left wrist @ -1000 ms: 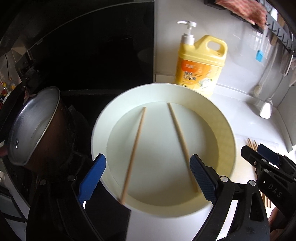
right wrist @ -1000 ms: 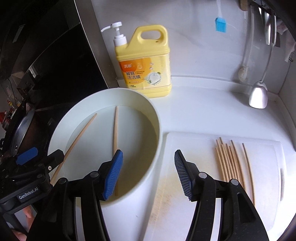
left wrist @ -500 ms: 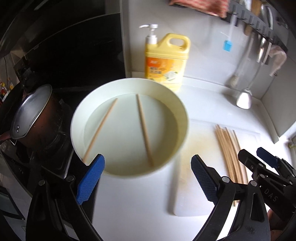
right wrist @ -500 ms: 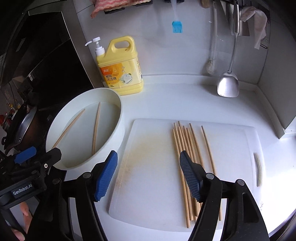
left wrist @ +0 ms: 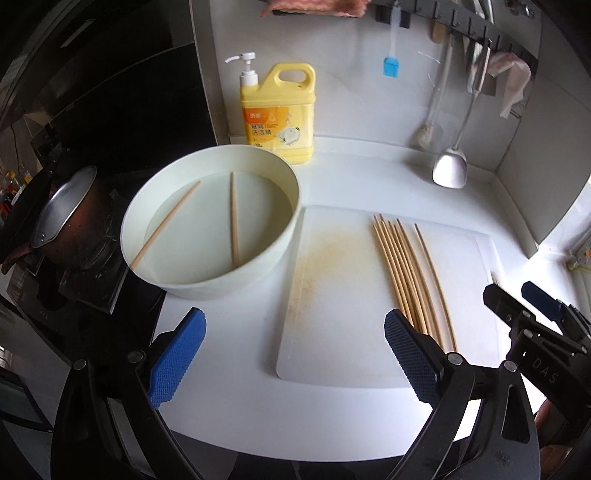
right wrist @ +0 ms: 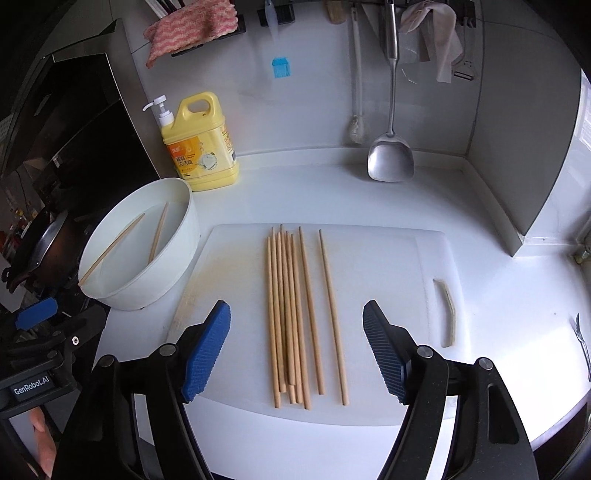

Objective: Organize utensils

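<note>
Pale, matt wooden chopsticks (right wrist: 291,314) lie on a white plastic cutting board (right wrist: 388,266) whose smooth surface carries a dull yellowish stain. Two more wooden sticks (left wrist: 233,218) sit in a round cream plastic basin (left wrist: 258,266) with a satin finish. The white countertop (right wrist: 303,192) is smooth and glossy. A yellow plastic detergent jug (right wrist: 201,147) shines softly. A polished metal spatula (right wrist: 390,160) hangs on the wall, beside a pink, fuzzy woven cloth (right wrist: 188,31). A dull metal pot lid (left wrist: 61,206) looks scuffed.
</note>
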{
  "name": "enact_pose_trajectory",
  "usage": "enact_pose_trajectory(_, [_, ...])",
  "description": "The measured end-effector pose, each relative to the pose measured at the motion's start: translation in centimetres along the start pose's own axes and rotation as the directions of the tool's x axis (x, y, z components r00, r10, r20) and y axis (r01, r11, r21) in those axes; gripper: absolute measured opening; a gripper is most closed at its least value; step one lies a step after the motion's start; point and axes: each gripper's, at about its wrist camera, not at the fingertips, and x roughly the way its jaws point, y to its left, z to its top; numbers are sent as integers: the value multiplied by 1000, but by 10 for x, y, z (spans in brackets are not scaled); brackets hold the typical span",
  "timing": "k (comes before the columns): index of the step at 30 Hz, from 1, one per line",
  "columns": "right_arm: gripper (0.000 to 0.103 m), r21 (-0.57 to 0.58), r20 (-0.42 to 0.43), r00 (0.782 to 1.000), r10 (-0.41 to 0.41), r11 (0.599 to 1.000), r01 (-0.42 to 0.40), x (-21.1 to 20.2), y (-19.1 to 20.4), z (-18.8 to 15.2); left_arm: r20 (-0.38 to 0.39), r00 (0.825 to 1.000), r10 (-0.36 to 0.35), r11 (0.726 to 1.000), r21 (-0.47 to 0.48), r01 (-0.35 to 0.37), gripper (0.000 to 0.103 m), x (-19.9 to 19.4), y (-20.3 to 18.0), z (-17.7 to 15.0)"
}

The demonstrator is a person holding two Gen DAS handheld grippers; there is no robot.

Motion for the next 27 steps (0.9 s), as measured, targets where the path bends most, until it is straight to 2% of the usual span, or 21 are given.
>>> enact_pose_trajectory(8, [72, 48, 5, 1000, -24, 999, 24, 0, -12, -4, -8, 1000, -19, 997, 70, 19, 96, 5, -14, -1])
enact_pose_trajectory(17, [72, 72, -23, 991, -133, 988, 134, 25, -12, -6, 26, 995, -96, 982, 166, 90, 96, 34, -26, 7])
enact_pose_trajectory(24, [72, 77, -36, 990, -139, 987, 142, 44, -19, -7, -16, 993, -119, 985, 121, 121, 96, 65, -32, 9])
enact_pose_trajectory(27, [72, 56, -33, 991, -128, 990, 130, 56, -24, -9, -17, 994, -106, 990, 94, 108, 96, 77, -34, 6])
